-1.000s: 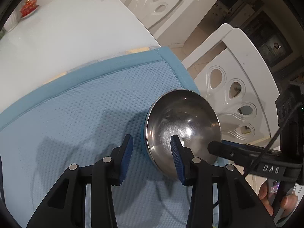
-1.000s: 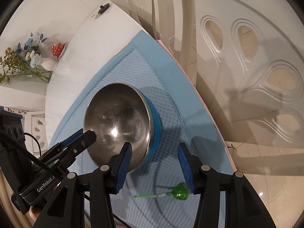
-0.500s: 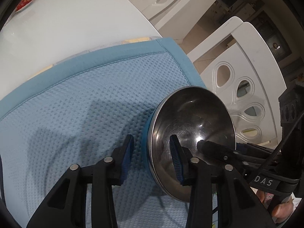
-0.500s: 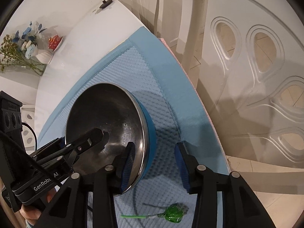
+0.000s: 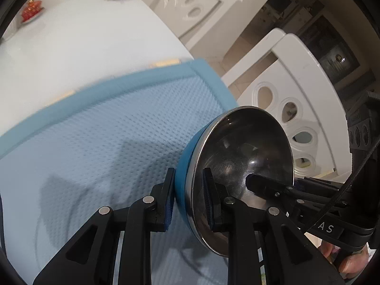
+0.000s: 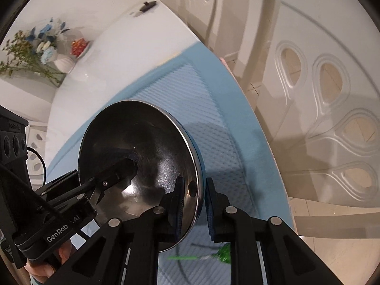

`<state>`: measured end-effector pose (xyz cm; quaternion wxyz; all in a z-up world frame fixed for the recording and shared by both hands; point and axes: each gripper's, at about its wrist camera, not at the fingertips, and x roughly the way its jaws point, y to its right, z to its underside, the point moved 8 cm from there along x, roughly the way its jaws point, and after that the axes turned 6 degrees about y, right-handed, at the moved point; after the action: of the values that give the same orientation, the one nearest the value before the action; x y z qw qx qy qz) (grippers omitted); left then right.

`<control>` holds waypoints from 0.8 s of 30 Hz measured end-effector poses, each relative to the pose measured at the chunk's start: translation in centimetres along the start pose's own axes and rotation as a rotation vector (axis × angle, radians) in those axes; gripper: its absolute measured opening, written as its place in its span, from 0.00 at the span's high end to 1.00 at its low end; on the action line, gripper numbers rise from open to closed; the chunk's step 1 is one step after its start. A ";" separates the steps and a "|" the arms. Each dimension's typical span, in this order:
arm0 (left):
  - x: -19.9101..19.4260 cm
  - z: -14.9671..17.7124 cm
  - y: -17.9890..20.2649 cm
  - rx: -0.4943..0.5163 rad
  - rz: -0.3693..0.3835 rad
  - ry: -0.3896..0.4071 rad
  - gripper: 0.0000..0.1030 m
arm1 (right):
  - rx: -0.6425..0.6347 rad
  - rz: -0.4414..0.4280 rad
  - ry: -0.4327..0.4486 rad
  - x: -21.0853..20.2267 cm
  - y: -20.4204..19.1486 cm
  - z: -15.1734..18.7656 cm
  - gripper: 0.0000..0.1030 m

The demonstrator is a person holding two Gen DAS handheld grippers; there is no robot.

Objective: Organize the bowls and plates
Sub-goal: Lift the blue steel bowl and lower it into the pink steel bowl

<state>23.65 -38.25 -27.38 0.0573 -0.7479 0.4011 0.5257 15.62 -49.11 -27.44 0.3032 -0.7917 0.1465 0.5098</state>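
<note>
A steel bowl [image 5: 239,166] with a blue outer shell is held tilted above the blue mat [image 5: 99,142]. My left gripper [image 5: 187,201] is shut on its near rim, one finger inside and one outside. My right gripper [image 6: 193,209] is shut on the opposite rim of the same bowl [image 6: 142,156]. Each gripper shows in the other's view, reaching into the bowl.
The mat lies on a white table [image 5: 71,42]. White chairs [image 5: 296,95] stand close to the table's right edge. A green lollipop [image 6: 220,255] lies on the mat under the right gripper. A vase of flowers [image 6: 47,52] and a red dish [image 6: 79,45] stand far back.
Both grippers closed onto the bowl's rim from opposite sides. The bowl has tilted up and lifted off the mat.
</note>
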 end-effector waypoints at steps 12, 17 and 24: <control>-11.0 2.3 1.1 -0.062 -0.088 0.131 0.82 | -0.086 -0.101 0.051 -8.4 -6.3 3.8 0.85; -14.9 5.6 0.8 -0.100 -0.139 0.156 0.82 | -0.135 -0.155 0.034 -10.8 -9.3 7.8 0.84; -18.2 11.6 0.2 -0.160 -0.189 0.157 0.82 | -0.193 -0.198 -0.041 -11.7 -11.4 13.4 0.84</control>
<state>12.64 -22.65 -17.27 0.0151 -0.8233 0.2890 0.4883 7.03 -32.75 -17.15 0.2773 -0.8171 0.0117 0.5052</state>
